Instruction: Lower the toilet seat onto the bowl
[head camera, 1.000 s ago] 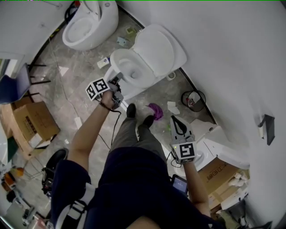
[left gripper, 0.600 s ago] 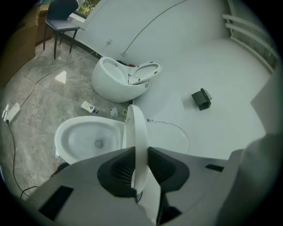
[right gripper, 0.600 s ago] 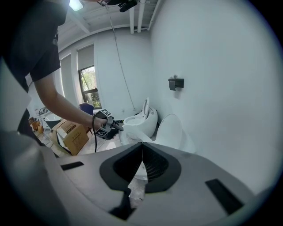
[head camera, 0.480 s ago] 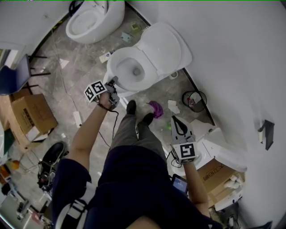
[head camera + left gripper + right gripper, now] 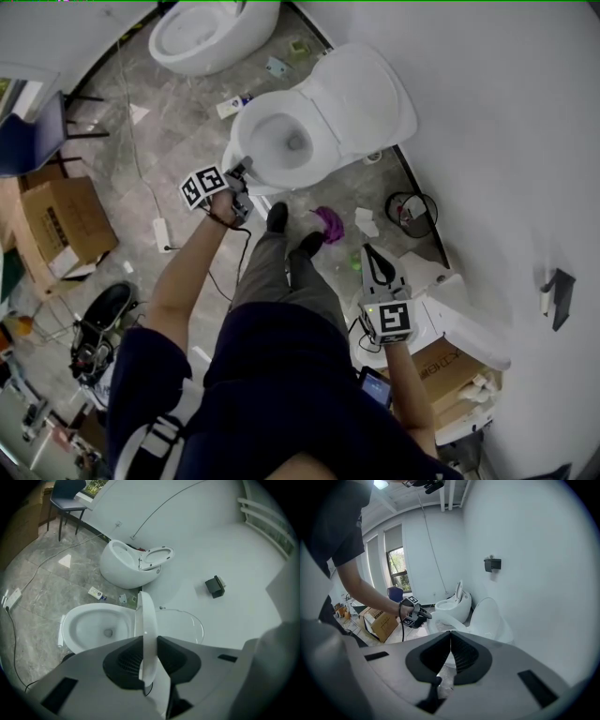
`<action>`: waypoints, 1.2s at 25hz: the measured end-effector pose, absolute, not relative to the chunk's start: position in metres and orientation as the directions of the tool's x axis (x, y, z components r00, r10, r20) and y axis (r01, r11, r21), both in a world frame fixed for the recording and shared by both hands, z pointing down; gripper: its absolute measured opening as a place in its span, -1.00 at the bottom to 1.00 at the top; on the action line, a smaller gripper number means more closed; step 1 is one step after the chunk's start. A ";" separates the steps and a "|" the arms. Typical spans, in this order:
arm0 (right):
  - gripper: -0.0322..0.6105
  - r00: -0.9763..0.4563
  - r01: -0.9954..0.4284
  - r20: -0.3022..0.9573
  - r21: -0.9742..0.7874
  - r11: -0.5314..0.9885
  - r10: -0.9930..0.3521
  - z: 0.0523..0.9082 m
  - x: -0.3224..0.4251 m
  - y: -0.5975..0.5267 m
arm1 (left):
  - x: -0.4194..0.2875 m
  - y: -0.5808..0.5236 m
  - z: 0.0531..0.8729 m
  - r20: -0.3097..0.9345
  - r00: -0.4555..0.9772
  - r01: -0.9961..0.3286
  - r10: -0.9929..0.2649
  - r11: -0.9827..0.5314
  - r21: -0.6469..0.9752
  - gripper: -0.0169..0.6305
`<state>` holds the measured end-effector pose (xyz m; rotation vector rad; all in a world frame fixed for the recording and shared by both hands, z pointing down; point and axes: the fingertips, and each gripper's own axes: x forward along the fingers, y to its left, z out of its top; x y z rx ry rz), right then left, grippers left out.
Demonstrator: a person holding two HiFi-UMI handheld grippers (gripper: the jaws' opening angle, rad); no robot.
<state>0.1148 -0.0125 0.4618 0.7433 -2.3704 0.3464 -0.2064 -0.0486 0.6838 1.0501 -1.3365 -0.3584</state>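
Left gripper view: I have the left gripper (image 5: 149,644) pinching the front edge of the toilet seat (image 5: 144,616). The two pads bear on either face of it. The seat runs edge-on up the middle of the picture, partway between the bowl (image 5: 75,616) at 9 o'clock and the raised lid (image 5: 183,625) at 3 o'clock. I judge this to be mid-lowering. The next move calls for a slow swing of the seat toward the bowl, letting go only once it rests on the rim. The bowl holds nothing I can see beyond its drain.

Right gripper view: the right gripper (image 5: 450,639) has its jaws pressed together with nothing between them. It points toward the toilet from the side, and my left gripper shows at 10 o'clock holding the seat's front.

Head view: the toilet sits at 12 o'clock, and the right gripper hangs at 4 o'clock, well apart from it. A round wastebasket (image 5: 386,202) stands at 3 o'clock by the wall with white paper inside. I cannot tell what is in the cardboard box (image 5: 56,220) at 9 o'clock.
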 end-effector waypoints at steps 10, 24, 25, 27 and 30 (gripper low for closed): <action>-0.84 -0.661 -0.546 0.648 -0.069 0.835 -0.379 0.478 0.094 -0.010 | -0.226 -0.021 0.714 0.631 0.252 -0.333 -0.734 0.546 0.769 -0.61; -0.84 -0.660 -0.492 0.687 -0.090 0.866 -0.303 0.507 0.062 -0.013 | -0.249 0.014 0.765 0.634 0.256 -0.322 -0.730 0.554 0.768 -0.58; -0.84 -0.661 -0.488 0.688 -0.092 0.868 -0.299 0.510 0.058 -0.014 | -0.250 0.016 0.769 0.637 0.256 -0.322 -0.727 0.557 0.765 -0.58; -0.84 -0.666 -0.488 0.685 -0.100 0.867 -0.296 0.517 0.051 -0.014 | -0.253 0.019 0.777 0.643 0.256 -0.322 -0.722 0.564 0.761 -0.57; -0.84 -0.679 -0.472 0.677 -0.107 0.875 -0.283 0.525 0.039 -0.015 | -0.256 0.025 0.789 0.651 0.256 -0.323 -0.714 0.572 0.754 -0.56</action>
